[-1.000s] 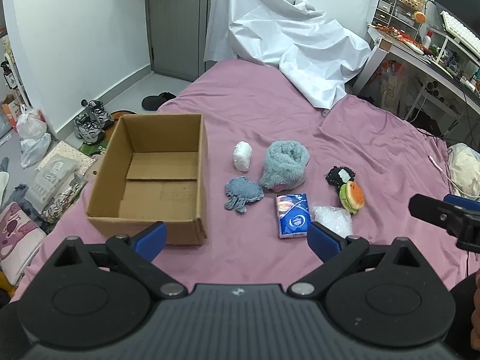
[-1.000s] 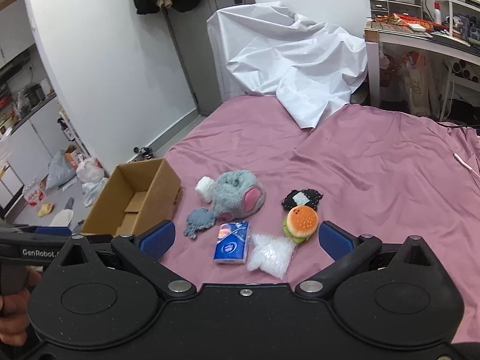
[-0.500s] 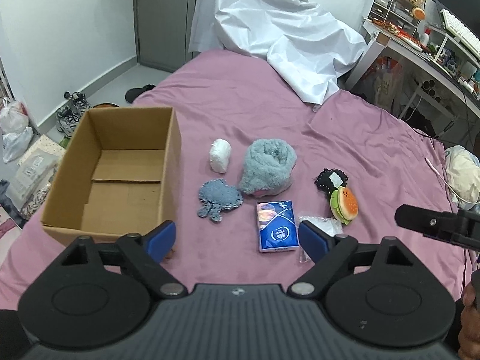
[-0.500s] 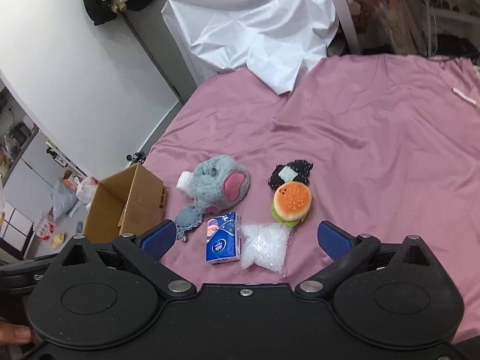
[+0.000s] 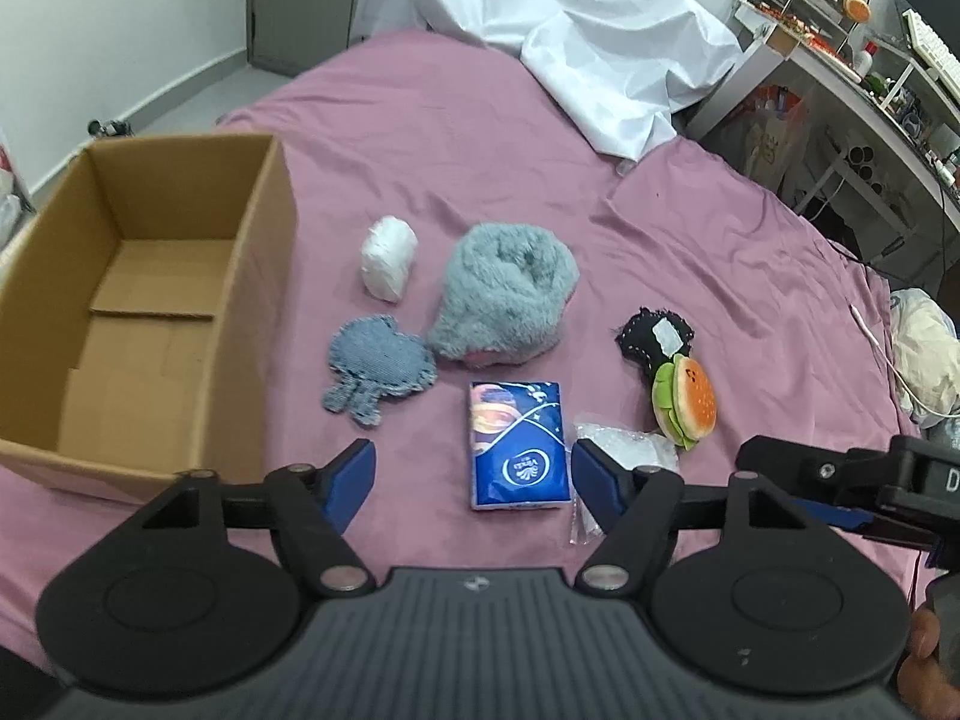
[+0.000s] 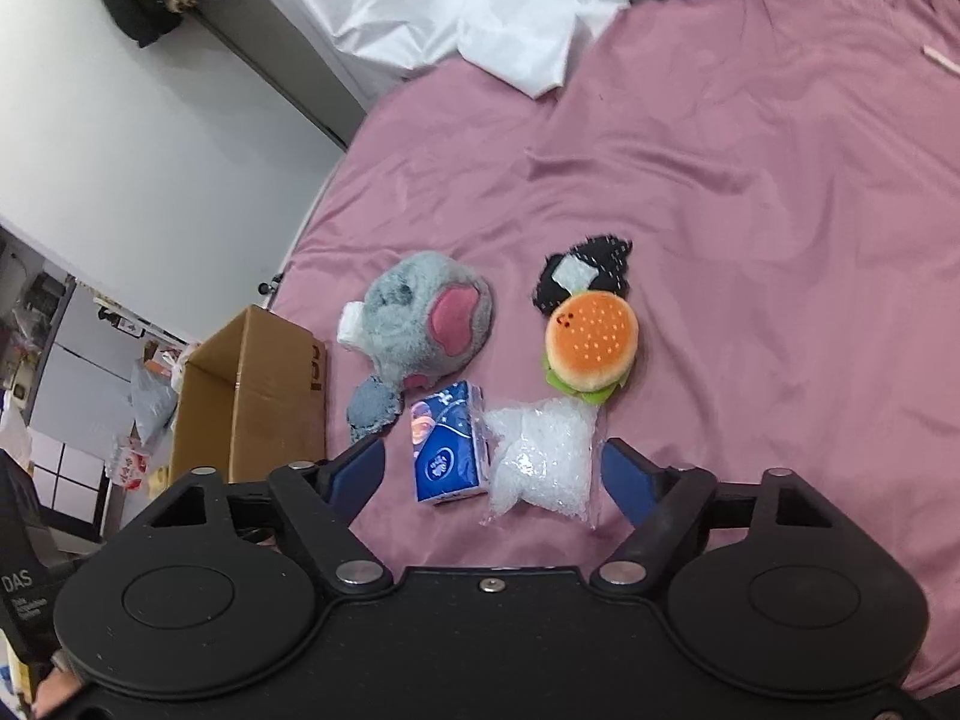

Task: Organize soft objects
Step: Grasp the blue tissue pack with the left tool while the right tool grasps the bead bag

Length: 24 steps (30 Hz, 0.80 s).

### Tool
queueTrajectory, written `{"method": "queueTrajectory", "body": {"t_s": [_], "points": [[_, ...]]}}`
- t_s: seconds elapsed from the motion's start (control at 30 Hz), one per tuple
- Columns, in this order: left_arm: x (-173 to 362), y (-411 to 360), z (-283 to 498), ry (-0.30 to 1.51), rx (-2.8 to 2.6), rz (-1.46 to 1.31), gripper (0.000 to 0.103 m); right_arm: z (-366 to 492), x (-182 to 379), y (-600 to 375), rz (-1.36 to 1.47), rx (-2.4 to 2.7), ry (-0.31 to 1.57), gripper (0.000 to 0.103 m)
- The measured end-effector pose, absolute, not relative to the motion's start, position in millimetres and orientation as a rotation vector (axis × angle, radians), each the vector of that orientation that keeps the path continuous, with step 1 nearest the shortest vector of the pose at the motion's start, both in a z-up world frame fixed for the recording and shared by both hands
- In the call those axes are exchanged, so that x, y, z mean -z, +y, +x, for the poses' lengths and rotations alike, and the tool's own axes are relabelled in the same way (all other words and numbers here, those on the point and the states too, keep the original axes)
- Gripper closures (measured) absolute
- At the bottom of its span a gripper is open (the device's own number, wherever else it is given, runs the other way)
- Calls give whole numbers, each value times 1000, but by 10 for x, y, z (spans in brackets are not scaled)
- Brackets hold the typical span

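Soft items laid out on pink bedsheet (image 5: 480, 120) right of open brown cardboard box (image 5: 138, 300), ready for sorting. Left gripper (image 5: 474, 474) fingers wide, empty, above blue tissue pack (image 5: 517, 441). Right gripper (image 6: 489, 474) fingers wide, empty, near clear plastic bag (image 6: 543, 456).

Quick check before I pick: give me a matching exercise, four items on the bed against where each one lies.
Things:
1. tissue pack
2. burger plush
3. white roll
4. cardboard box

Places:
A. against the black pouch
B. far side of the denim patch
C. between the left gripper's open fingers
D. left edge of the bed, holding nothing

Pairs: 1-C, 2-A, 3-B, 4-D
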State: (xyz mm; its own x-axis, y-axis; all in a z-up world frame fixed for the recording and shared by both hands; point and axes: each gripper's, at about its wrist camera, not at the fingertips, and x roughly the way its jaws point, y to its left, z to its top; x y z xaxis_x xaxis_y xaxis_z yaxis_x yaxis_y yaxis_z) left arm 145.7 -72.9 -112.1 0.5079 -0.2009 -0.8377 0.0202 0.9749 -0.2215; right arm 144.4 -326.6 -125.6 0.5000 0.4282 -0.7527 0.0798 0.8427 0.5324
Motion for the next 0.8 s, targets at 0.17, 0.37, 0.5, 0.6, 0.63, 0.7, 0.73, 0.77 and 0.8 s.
{"method": "queueTrajectory", "body": {"t_s": [0.17, 0.37, 0.5, 0.6, 0.63, 0.7, 0.73, 0.77, 0.8], "points": [[1285, -818, 1561, 1066, 170, -216, 32, 1564, 1386, -3243, 565, -186, 1085, 29], [1520, -917, 1676, 1118, 192, -242, 32, 1661, 1531, -3316, 609, -129, 1123, 36], [1652, -997, 1743, 1144, 210, -255, 32, 1710, 1615, -3374, 646, -100, 1142, 36], [1754, -1040, 1797, 1165, 204, -267, 32, 1750, 1673, -3369, 652, -92, 1162, 36], [1784, -1052, 1812, 1168, 199, -265, 32, 1762, 1689, -3362, 654, -93, 1169, 36], [1832, -1059, 1839, 1167, 199, -277, 32, 1789, 1722, -3345, 654, -92, 1181, 36], [1856, -1056, 1855, 1169, 198, -282, 32, 1805, 1744, -3337, 651, -89, 1188, 36], [1879, -1054, 1870, 1170, 195, -287, 32, 1821, 1760, -3330, 650, -86, 1194, 36], [1900, -1045, 1885, 1173, 189, -295, 32, 1835, 1782, -3327, 652, -83, 1201, 36]]}}
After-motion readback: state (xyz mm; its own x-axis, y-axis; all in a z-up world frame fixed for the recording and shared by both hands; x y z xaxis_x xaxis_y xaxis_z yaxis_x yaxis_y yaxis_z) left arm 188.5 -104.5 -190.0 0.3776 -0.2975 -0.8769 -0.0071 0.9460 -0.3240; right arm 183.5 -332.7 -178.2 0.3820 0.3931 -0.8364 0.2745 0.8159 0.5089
